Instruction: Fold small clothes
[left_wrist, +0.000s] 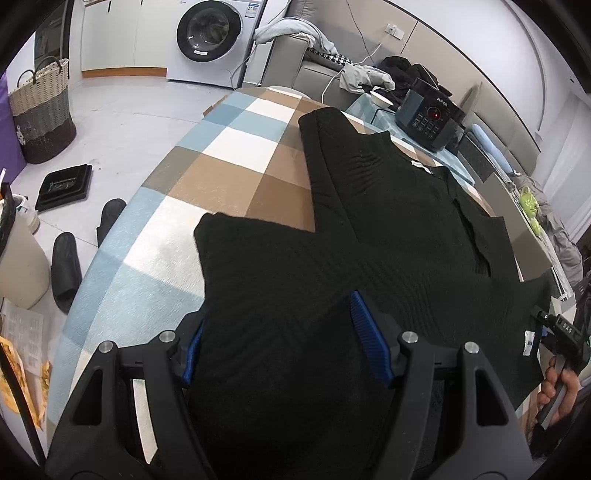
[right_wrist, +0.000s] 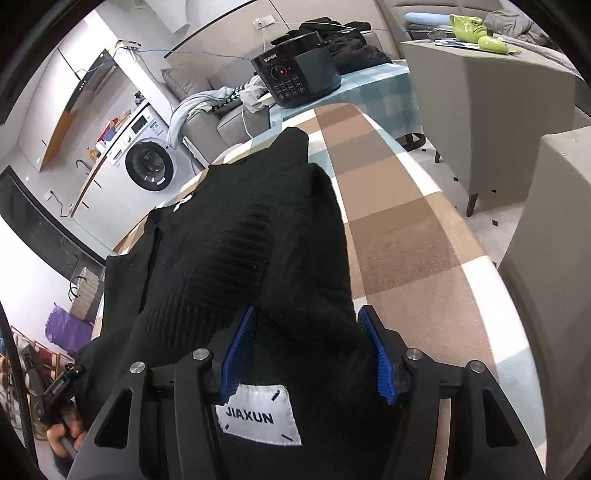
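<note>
Left of the black sweater (left_wrist: 369, 229) the checked counter (left_wrist: 229, 155) lies bare; behind the sweater a black cooker (left_wrist: 430, 118) blocks the far end.

Black gripper (left_wrist: 288, 339) frames — ribbed blue pads (right_wrist: 240, 354), silver screws (left_wrist: 409, 336).

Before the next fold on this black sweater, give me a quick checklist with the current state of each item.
1. Left gripper released: ok, jaws apart, sweater lying loose between them.
2. Right gripper released: ok, jaws apart over the fabric near the white label.
3. Sweater on the checked cloth: ok.
4. Sleeve folded in: ok on the right side; left sleeve lies out across the cloth.
5. Fabric flat: not ok, bunched at the right gripper.
6. Cooker clear of sweater: ok.
</note>
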